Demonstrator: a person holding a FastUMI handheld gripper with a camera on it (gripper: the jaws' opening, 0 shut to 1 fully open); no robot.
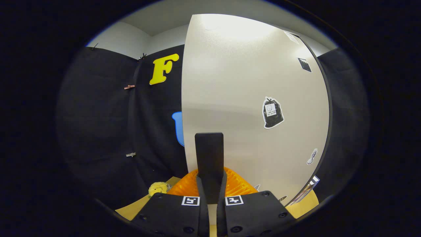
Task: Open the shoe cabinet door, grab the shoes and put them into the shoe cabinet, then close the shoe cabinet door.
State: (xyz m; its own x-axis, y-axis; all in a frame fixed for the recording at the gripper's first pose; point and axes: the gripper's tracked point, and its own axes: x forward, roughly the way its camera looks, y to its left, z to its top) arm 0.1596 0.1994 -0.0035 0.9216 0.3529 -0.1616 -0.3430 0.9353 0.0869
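The white cabinet door (243, 82) stands close in front of me, its left edge running down beside the booth's black cloth. A black upright handle (209, 151) rises from between my fingers, against the door's lower left part. My gripper (210, 179) is shut on this handle, with the ribbed fingers (238, 184) pressed to it from both sides. The door bears a few stickers, one dark bag-shaped sticker (273, 112) to the right of the handle. The door hides the inside of the cabinet.
A small yellow plush toy (158, 188) lies on the light wooden surface (138, 205) just left of my fingers. Black cloth (108, 125) hangs to the left and behind, pinned with small clips. A dark edge (329, 108) borders the door on the right.
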